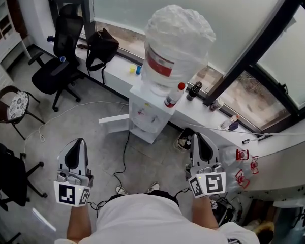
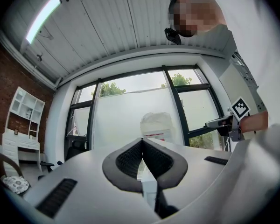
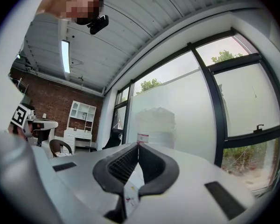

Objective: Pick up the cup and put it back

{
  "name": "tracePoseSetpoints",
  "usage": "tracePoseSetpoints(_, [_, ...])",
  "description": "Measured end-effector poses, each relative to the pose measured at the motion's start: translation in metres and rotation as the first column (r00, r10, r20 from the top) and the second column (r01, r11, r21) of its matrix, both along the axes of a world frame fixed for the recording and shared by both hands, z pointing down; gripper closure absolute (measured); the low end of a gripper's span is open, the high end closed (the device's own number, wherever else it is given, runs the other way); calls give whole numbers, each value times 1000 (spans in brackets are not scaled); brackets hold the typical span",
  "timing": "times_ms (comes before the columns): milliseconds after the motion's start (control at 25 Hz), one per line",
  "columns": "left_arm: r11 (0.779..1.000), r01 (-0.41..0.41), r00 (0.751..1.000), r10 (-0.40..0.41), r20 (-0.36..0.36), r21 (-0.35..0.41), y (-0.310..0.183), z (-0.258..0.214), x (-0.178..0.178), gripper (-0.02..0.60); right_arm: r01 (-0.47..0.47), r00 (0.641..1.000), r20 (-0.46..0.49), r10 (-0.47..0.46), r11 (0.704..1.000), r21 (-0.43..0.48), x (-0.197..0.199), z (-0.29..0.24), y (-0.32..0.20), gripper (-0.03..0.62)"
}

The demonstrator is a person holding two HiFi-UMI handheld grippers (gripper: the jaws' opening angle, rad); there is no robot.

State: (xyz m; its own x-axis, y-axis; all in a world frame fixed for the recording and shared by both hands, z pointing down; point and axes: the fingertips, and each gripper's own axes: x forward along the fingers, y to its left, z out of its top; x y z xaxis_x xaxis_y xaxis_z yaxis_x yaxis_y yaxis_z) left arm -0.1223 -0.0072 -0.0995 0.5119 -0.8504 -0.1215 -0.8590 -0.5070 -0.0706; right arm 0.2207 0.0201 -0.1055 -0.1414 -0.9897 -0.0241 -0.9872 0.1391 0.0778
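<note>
I stand facing a white water dispenser (image 1: 148, 113) that carries a big bottle wrapped in clear plastic (image 1: 175, 44). I cannot make out a cup for certain; small yellow and blue items (image 1: 135, 70) sit on the window sill. My left gripper (image 1: 80, 142) is held over the floor at the lower left, jaws shut and empty. My right gripper (image 1: 197, 136) hovers at the lower right beside the dispenser, also shut on nothing. The left gripper view shows closed tips (image 2: 142, 141) aimed at the bottle (image 2: 156, 125). The right gripper view shows the same, tips (image 3: 138, 145) together below the bottle (image 3: 155, 122).
A red-capped bottle (image 1: 174, 95) and a dark bottle (image 1: 194, 90) stand on the dispenser top and sill. A black bag (image 1: 100, 47) rests on the sill, and office chairs (image 1: 58, 70) stand left. Cables (image 1: 123, 151) trail over the floor. A curved white counter (image 1: 284, 161) with red-marked items (image 1: 244, 166) lies right.
</note>
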Motion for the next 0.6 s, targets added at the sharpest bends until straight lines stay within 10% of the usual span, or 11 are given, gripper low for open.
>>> tracePoseSetpoints(600, [999,38,999,-38,-15,5,10,-4,-8,558,30,996,-82,-28,999,18,-14,-4,-10,574])
